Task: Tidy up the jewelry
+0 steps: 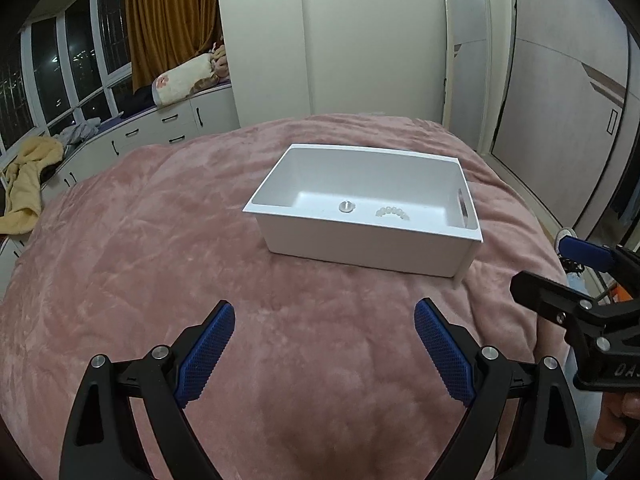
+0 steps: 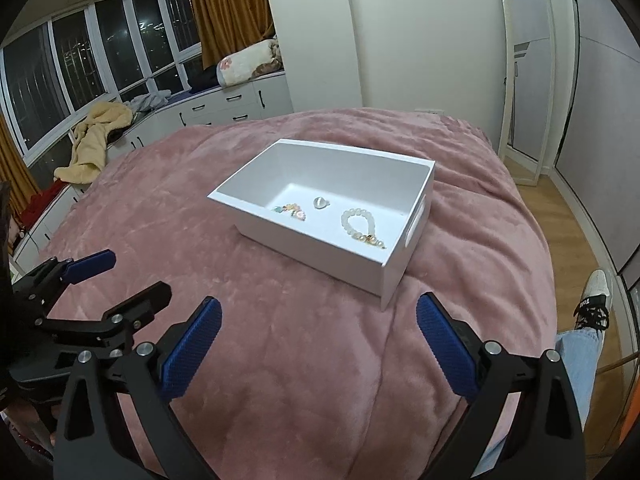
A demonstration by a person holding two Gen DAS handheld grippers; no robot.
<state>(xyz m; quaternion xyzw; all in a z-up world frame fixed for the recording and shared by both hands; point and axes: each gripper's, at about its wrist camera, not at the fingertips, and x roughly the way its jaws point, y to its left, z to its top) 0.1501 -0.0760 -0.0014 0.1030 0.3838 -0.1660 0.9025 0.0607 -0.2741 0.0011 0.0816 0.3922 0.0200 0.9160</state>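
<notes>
A white rectangular box [image 1: 352, 240] [image 2: 304, 244] sits on the pink blanket. Inside it lie a white bead bracelet [image 2: 356, 222] [image 1: 393, 213], a small round silver piece [image 2: 320, 202] [image 1: 346, 206] and a colourful charm piece [image 2: 291, 211]. My left gripper [image 1: 324, 320] is open and empty, held above the blanket in front of the box; it also shows at the left of the right wrist view [image 2: 124, 276]. My right gripper [image 2: 318, 320] is open and empty, in front of the box; it shows at the right of the left wrist view [image 1: 552, 264].
The pink blanket [image 1: 160, 240] covers the bed. White drawers [image 2: 224, 108] with clothes and a yellow robe [image 2: 96, 136] line the window side. A standing mirror [image 2: 524, 80] leans at the back right. The person's leg and shoe [image 2: 592, 300] are on the wooden floor at right.
</notes>
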